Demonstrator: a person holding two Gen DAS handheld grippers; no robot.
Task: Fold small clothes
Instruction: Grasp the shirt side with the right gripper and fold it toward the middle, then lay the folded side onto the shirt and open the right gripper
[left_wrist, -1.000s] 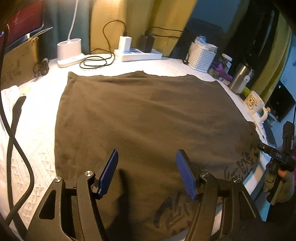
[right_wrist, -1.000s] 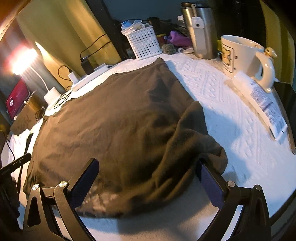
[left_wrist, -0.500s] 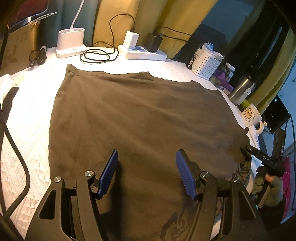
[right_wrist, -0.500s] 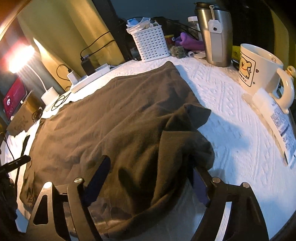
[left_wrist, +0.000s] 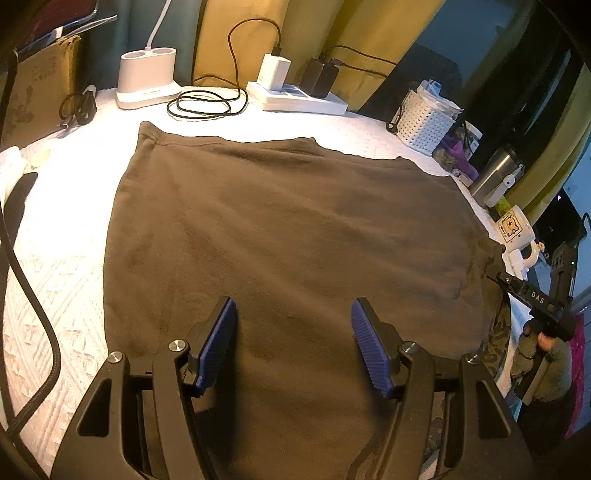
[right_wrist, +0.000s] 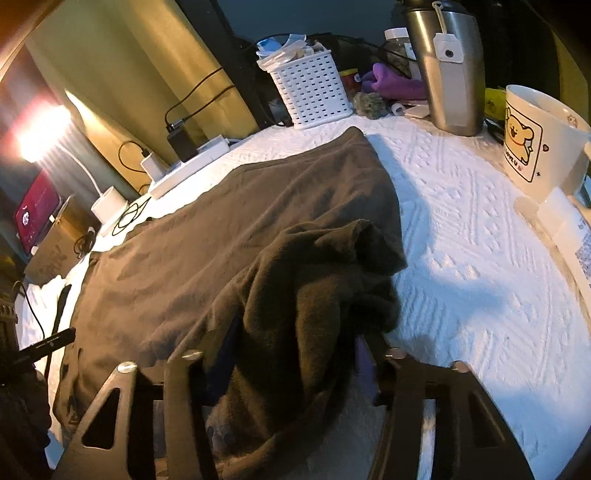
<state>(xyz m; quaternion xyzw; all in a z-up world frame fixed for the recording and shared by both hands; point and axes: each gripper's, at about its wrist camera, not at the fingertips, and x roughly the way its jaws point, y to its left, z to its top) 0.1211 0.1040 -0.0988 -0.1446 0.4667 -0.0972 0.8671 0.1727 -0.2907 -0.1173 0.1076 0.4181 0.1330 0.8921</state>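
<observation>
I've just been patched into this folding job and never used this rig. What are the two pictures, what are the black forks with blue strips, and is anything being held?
There is no robot arm: a person carries a two-finger gripper in each hand, with a camera looking along its fingers. One picture is from the left gripper, whose blue-padded fingers stand apart above a brown garment spread on a white textured cover, holding nothing. The other is from the right gripper, whose fingers are closing around a bunched-up edge of the same garment. Behind stand a white basket, steel tumbler, bear mug and power strip.
</observation>
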